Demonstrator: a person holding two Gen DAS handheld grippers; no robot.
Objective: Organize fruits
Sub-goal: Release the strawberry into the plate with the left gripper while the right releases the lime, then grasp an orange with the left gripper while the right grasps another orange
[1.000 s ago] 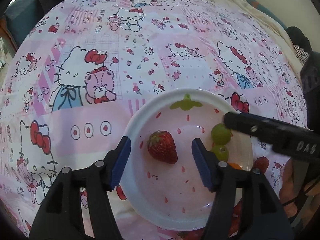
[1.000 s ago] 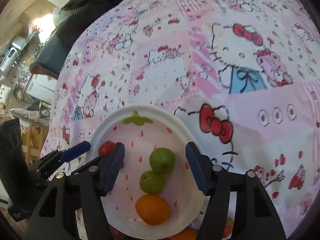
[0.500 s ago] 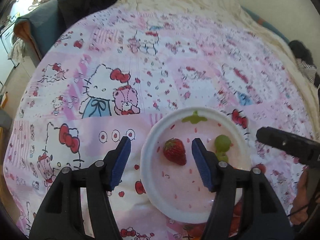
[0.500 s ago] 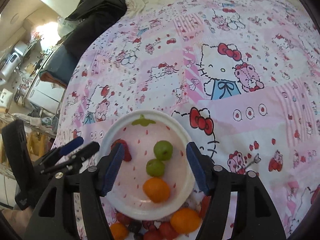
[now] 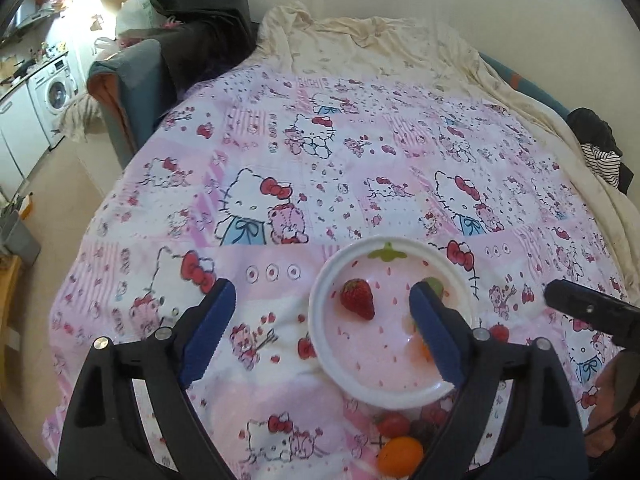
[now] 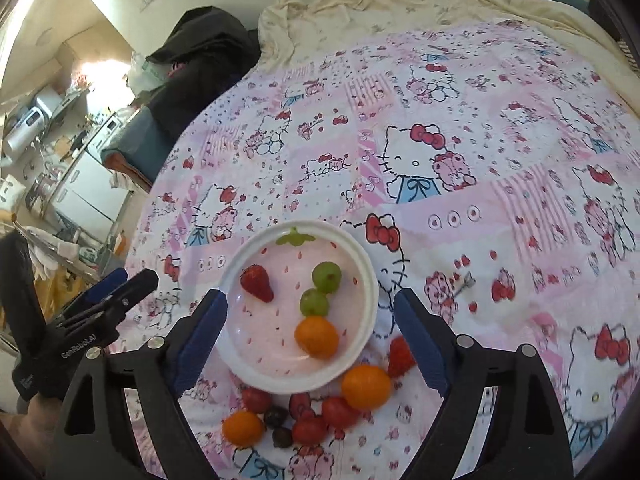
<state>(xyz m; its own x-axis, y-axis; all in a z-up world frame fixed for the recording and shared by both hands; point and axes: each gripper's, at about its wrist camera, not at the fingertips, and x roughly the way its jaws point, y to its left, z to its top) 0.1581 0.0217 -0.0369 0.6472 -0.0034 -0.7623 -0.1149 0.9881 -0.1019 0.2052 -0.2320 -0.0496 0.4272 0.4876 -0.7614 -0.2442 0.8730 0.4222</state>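
left gripper (image 5: 322, 324) wide, empty | right gripper (image 6: 310, 330) wide, empty | plate (image 6: 368, 312) held strawberry (image 6: 256, 283), two green fruits, orange

Open right tongs (image 6: 310, 334) above plate (image 6: 370, 276) holding strawberry (image 6: 257, 283).

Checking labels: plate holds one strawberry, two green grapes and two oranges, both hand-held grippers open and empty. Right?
Not quite. The plate holds one orange, not two, as the right wrist view shows; the other oranges lie on the bedspread outside it. The rest stands: one strawberry, two green grapes, and both the left hand-held gripper and right hand-held gripper open and empty.
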